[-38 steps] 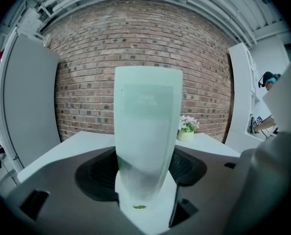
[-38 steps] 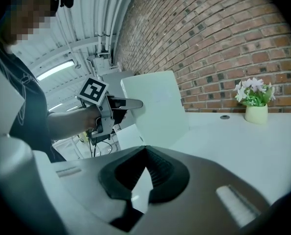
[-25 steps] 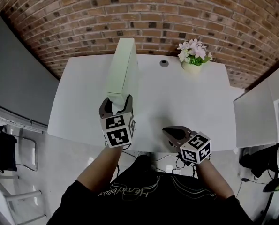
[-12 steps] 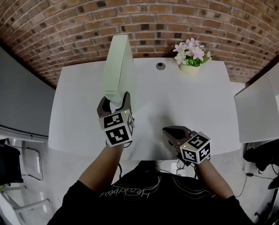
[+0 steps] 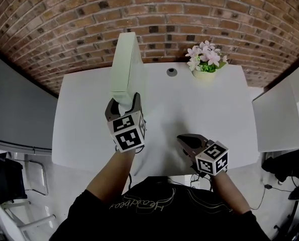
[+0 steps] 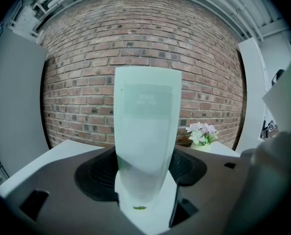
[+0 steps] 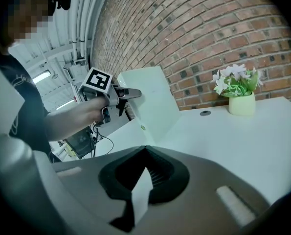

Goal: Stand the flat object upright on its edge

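Left gripper (image 5: 123,103) clamped on near end of panel (image 5: 126,64), to hold it vertical | panel up on edge over table (image 5: 199,104), left side; bottom contact unclear | right gripper (image 5: 187,142) closed, empty, parked at front edge, clear of work

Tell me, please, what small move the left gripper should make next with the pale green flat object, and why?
Probably ease the left gripper's jaws open slowly. The flat object seems to stand on its edge on the white table, clamped at its near end only. The right gripper, shut and empty, is apart from it and could steady it if it tips.
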The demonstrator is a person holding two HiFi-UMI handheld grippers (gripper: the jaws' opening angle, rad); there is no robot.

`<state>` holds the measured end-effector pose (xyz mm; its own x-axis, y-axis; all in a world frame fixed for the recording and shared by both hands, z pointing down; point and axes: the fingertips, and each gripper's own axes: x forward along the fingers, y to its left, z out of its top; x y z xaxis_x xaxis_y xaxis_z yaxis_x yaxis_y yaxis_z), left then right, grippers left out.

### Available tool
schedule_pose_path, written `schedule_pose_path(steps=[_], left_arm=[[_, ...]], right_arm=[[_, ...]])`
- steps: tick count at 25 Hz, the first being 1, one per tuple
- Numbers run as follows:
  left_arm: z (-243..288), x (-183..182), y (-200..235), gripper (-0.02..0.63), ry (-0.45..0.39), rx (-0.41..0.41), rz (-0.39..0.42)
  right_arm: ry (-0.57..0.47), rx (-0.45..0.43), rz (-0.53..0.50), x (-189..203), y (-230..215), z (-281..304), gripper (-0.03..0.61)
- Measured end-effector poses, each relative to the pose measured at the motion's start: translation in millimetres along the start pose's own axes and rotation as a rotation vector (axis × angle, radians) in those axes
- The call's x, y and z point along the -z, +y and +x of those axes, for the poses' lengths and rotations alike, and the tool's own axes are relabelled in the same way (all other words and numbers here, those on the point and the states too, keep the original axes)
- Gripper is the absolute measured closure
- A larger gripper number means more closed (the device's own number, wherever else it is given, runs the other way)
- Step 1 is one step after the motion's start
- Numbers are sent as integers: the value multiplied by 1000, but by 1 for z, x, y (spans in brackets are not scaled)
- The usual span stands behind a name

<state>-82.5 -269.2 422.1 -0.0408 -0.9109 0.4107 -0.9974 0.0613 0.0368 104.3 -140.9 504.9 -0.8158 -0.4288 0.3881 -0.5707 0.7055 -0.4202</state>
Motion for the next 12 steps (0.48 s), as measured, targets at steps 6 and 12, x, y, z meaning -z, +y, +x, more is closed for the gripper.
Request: schedule_pose_path(steps=[6,12], left_arm=[[15,-7,0,314,-3,-9,-4],[28,-12,-1,314,-10,-20,-5]], right_arm=[[-10,10,19,-4,-8,2,572],[-19,27,33,-7,-19,0,572]])
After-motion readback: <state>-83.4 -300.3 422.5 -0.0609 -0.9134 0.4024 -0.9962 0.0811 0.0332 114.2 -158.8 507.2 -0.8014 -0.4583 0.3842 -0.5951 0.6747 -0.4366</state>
